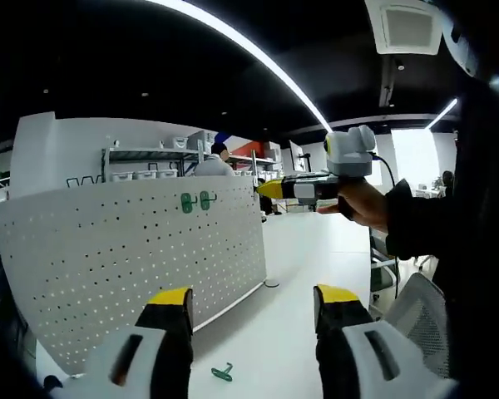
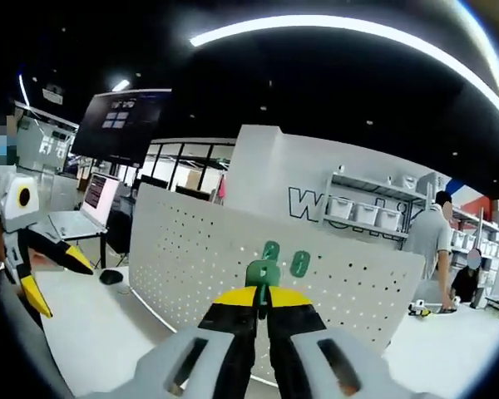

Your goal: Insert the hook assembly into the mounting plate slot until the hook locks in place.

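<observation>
A white pegboard mounting plate (image 1: 133, 258) stands upright on the white table, with two green hooks (image 1: 196, 200) hung near its top edge. A third green hook (image 1: 223, 372) lies loose on the table by its base. My left gripper (image 1: 254, 299) is open and holds nothing. My right gripper (image 1: 274, 189), held by a hand, reaches toward the plate's upper right corner. In the right gripper view, the right gripper (image 2: 262, 298) is shut on a green hook assembly (image 2: 262, 273), held just in front of the plate (image 2: 191, 258), close to the two hung hooks (image 2: 284, 256). The left gripper (image 2: 50, 278) hangs open at the left.
A laptop (image 2: 87, 208), a large dark screen (image 2: 121, 125) and a mouse (image 2: 111, 277) sit left of the plate. Shelves with white bins (image 2: 366, 212) and a standing person (image 2: 432, 245) are behind it. A mesh chair (image 1: 416, 307) stands at the table's right edge.
</observation>
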### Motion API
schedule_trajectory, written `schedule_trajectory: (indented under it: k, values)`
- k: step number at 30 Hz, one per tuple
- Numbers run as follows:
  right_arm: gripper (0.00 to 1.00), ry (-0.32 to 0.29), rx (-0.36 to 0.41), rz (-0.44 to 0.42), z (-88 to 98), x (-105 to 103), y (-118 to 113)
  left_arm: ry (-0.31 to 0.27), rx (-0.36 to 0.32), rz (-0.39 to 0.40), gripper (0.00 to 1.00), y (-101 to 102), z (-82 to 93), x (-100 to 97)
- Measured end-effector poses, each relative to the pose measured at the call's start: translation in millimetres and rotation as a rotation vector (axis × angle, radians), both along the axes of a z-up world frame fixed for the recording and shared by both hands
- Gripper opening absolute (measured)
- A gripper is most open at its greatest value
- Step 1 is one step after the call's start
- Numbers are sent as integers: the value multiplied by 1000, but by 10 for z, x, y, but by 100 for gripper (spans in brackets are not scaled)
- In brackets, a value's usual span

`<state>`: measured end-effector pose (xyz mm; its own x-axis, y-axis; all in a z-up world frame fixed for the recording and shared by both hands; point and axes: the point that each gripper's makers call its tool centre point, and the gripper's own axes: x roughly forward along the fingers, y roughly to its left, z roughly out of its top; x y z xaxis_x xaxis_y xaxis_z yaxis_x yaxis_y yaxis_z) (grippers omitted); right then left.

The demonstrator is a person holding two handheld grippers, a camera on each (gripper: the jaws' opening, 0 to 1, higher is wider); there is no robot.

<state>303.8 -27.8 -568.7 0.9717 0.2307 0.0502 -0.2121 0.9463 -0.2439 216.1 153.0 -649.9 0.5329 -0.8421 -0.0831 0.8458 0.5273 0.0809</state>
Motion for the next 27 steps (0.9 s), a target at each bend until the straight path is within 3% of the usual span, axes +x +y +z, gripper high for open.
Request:
schedule_trajectory:
  k: [13,27]
  values:
    - [1,3,56,-93,52,527,-496,24,3,36,61,84,-91,42]
    - [1,10,84,-129,68,1008,-653,38,5,73,61,186,-137,92]
